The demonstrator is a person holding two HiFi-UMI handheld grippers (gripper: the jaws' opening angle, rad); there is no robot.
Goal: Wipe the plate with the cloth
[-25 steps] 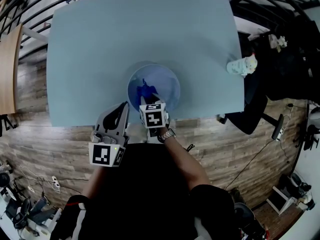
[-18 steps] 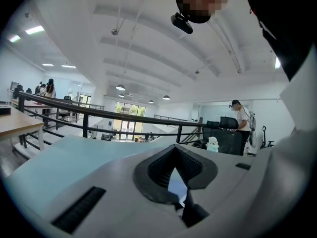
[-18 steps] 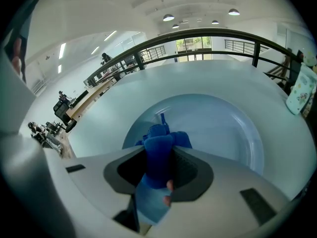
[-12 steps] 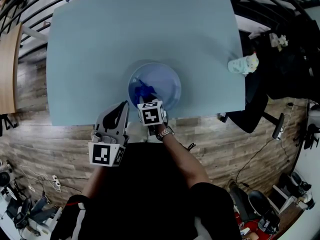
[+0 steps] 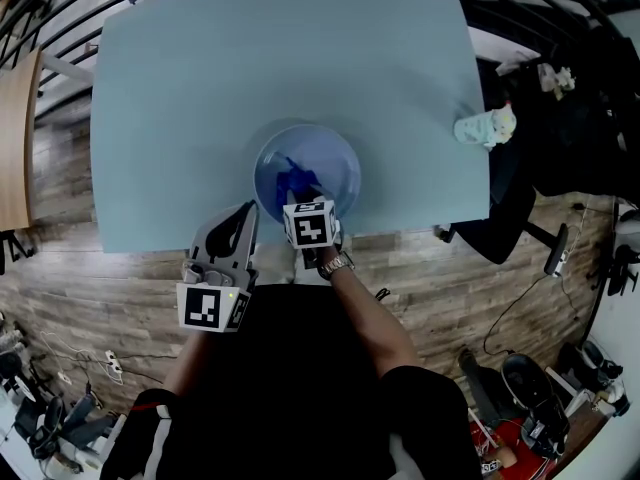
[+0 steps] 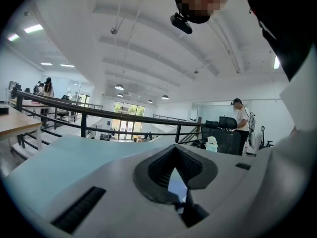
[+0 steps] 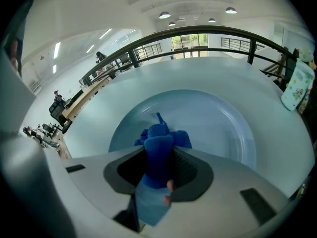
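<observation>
My right gripper (image 5: 298, 198) (image 7: 158, 158) is clamped on the cloth (image 5: 293, 180) (image 7: 159, 148), a deep blue, soft, nappy fabric bunched into a thick fold between the ribbed dark pads. Its loose end spills forward in rounded lumps onto the plate (image 5: 343, 166) (image 7: 223, 125). The plate is round, shallow and pale blue, smooth and slightly glossy, with a broad raised rim. The cloth lies on its near left part.

My left gripper (image 5: 243, 220) (image 6: 174, 175) holds nothing. Its jaws seem to meet at the tips, with only a thin sliver of light showing between the pads. It points level, just off the table's near edge, left of the plate.

The table (image 5: 200, 98) (image 7: 99, 113) (image 6: 64, 157) is a matt, light blue-grey slab with rounded corners. The plate sits at the middle of its near edge. A small pale plush toy (image 5: 485, 128) (image 7: 297, 86) (image 6: 212, 144) rests at the right edge.

Below is a floor of brown wood planks (image 5: 80, 278). A dark metal railing (image 7: 198, 33) (image 6: 99, 114) curves beyond the far edge. Behind it opens a wide white hall with ceiling lamps, far windows and a wooden desk (image 5: 15, 138) to the left.
</observation>
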